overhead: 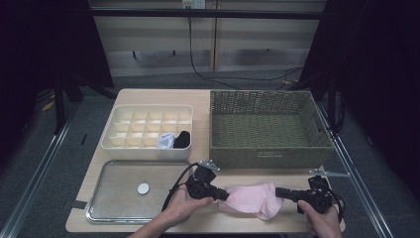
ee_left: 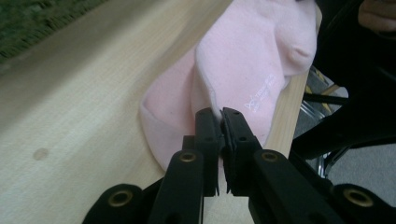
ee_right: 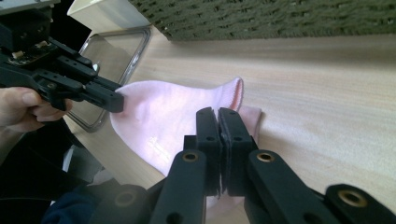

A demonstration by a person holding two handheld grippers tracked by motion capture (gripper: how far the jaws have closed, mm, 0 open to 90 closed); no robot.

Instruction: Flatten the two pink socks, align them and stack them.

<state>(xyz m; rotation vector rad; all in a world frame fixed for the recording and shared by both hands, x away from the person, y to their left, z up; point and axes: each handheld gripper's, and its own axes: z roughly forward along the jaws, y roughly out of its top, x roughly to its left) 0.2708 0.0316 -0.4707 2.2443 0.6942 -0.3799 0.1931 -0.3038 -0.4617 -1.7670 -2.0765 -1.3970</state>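
Note:
A pink sock [overhead: 250, 198] lies spread near the table's front edge, stretched between both grippers. My left gripper [overhead: 224, 195] pinches the sock's left end; in the left gripper view its jaws [ee_left: 220, 115] are shut on a fold of the sock [ee_left: 252, 60]. My right gripper [overhead: 280, 192] holds the sock's right end; in the right gripper view it [ee_right: 218, 114] is shut over the sock [ee_right: 168, 112], with pink cloth showing below the jaws. The left gripper [ee_right: 116, 100] also appears there, gripping the far end.
A green wicker basket [overhead: 267, 156] stands at the back right. A cream divided box [overhead: 148, 148] at the back left holds a black item [overhead: 182, 139] and a pale bundle [overhead: 166, 141]. A clear tray [overhead: 114, 206] with a white disc [overhead: 143, 188] lies front left.

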